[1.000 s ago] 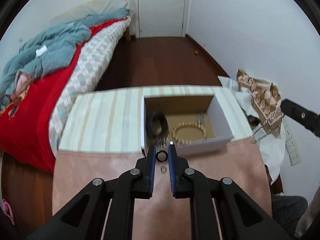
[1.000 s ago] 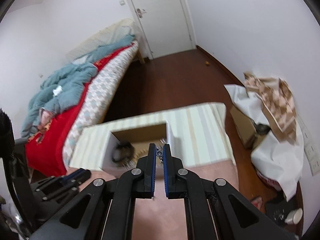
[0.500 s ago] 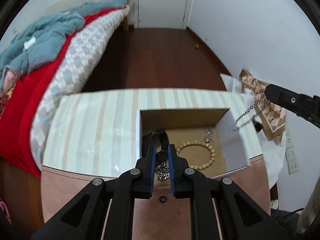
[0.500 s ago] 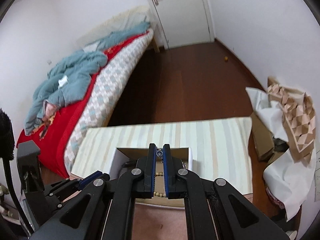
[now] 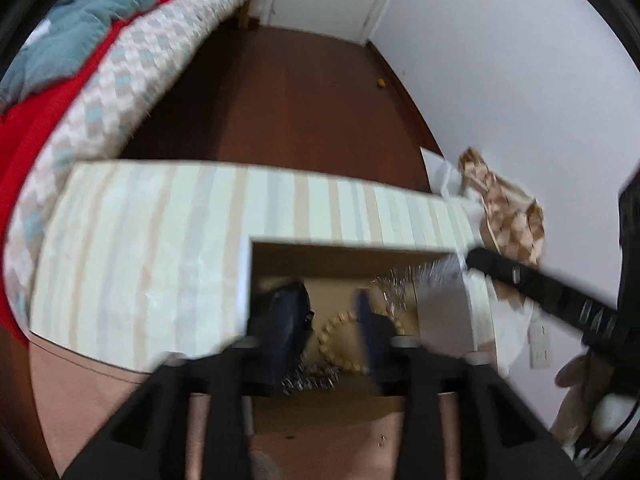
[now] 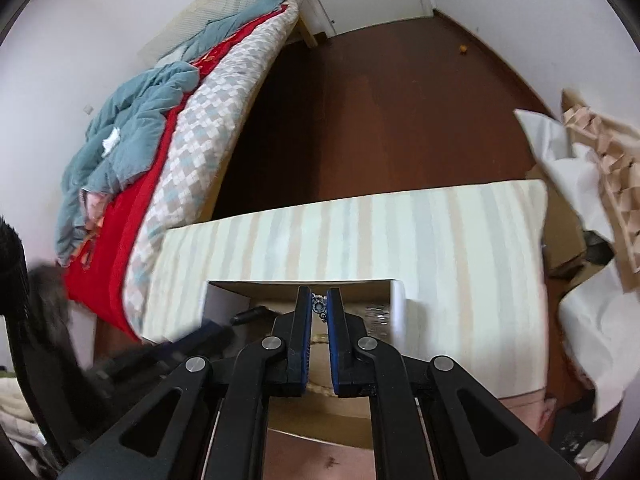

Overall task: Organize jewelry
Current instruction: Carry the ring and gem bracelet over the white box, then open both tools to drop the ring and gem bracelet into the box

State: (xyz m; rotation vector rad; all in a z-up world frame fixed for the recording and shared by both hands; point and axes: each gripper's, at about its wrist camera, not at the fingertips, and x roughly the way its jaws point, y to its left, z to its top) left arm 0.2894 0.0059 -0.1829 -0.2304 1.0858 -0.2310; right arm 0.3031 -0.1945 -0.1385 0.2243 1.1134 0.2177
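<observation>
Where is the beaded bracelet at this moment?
In the left wrist view, the beaded bracelet lies on the floor of the open cardboard box, low in the middle, between the left gripper fingers, with a silver chain beside it.

Matt cardboard box [image 6: 396, 308], glossy wooden floor [image 6: 400, 120], shiny metal chain [image 5: 308, 380]

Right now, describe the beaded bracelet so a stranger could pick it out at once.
Find the striped table, then the open cardboard box set on it. The beaded bracelet lies on the box floor, partly hidden by the left gripper, whose jaws are opening. It is a ring of round cream beads, unlike the silver chains beside it.
</observation>
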